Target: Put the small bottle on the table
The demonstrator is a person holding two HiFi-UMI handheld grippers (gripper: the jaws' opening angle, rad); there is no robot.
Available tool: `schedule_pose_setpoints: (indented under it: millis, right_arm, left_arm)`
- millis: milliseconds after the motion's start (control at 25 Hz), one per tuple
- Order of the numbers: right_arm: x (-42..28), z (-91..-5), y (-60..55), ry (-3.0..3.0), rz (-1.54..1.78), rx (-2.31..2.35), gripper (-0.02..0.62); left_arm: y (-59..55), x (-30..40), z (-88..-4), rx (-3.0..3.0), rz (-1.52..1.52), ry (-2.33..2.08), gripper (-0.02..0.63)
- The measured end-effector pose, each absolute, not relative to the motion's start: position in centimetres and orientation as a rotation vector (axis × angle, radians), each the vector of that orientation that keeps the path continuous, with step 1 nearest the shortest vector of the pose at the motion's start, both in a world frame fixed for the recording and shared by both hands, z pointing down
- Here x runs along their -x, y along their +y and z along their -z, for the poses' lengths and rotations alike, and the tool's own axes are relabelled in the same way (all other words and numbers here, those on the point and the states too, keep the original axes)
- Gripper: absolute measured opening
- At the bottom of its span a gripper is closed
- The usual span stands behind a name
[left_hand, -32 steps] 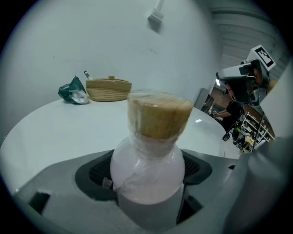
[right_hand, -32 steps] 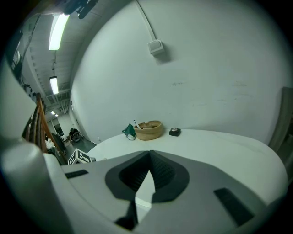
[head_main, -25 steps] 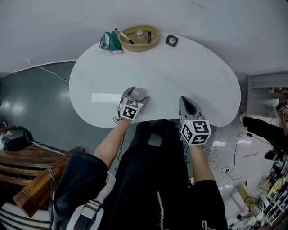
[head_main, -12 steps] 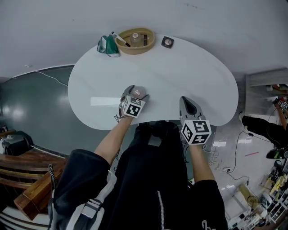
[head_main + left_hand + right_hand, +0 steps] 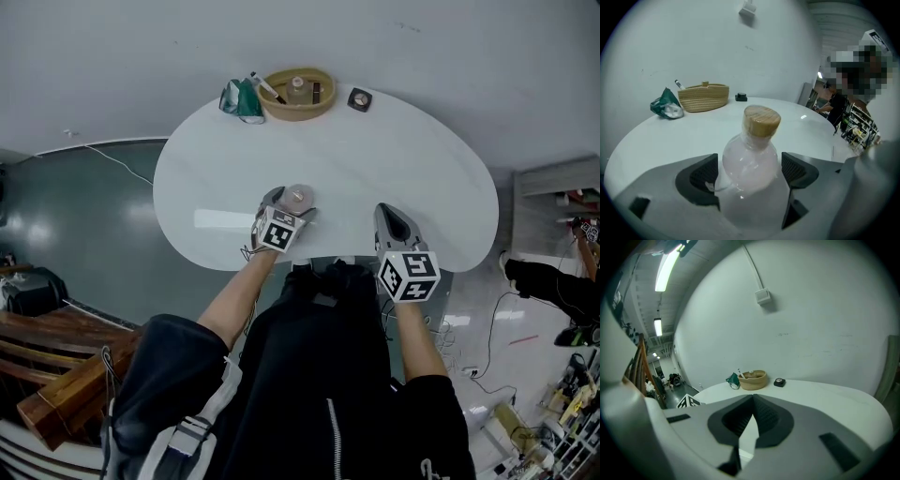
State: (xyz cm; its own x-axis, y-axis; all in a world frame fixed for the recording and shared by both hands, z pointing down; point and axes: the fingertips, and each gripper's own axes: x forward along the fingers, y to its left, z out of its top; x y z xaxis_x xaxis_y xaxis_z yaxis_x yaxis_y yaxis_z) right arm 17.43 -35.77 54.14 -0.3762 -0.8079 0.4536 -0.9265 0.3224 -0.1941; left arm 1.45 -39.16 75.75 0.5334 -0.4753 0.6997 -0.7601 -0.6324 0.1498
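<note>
At the near edge of the surface, just ahead of the person, the bottle stands upright between the jaws of the left gripper. Its tan cap is on top and its long axis is vertical. The jaws have just been opening with the bottle between them. In the left gripper view the pads sit off either side of the body and do not press on it, so this gripper is apart, not clamped.

The bottle looks to be resting on its own base, so the placing is likely done, though its foot is hidden behind the gripper.

The bottle sits deep between the jaws, straight along the line the gripper points. The way out is probably back along that line, toward the person. Any sideways drift would bring a pad against the tall, narrow bottle and could tip it.

The right gripper has its jaws together on nothing. It is well apart to the right, over the same edge, with no evident part in this.
</note>
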Motion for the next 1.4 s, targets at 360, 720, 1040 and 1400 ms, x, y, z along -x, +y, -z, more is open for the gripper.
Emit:
schedule_pose_setpoints:
  millis: [360,720,1040,1400]
  right_arm:
    - [-13.7,-52.3,-36.6,-2.414,-0.539,-1.522,0.002]
    - [-10.8,-51.1,-37.0,-2.493,-0.434,-1.486,0.002]
    - [-9.5,-49.4,-36.9,-2.547,-0.336,-1.487,0.002]
    - [-10.3,-48.5,-36.7,-2.552,-0.298,-1.508,0.002]
  left_arm:
    - [-37.1,3.7,-68.3,-2.397,-0.727,-1.098,0.192]
    - [-37.5,7.4,-58.3,-2.49,-0.449,-1.275,0.008]
    - [-37.7,10.2,-50.8,-2.577,-0.303,-1.405,0.006]
    - [-38.0,10.1,-49.5,-2.575,-0.247,-1.409,0.006]
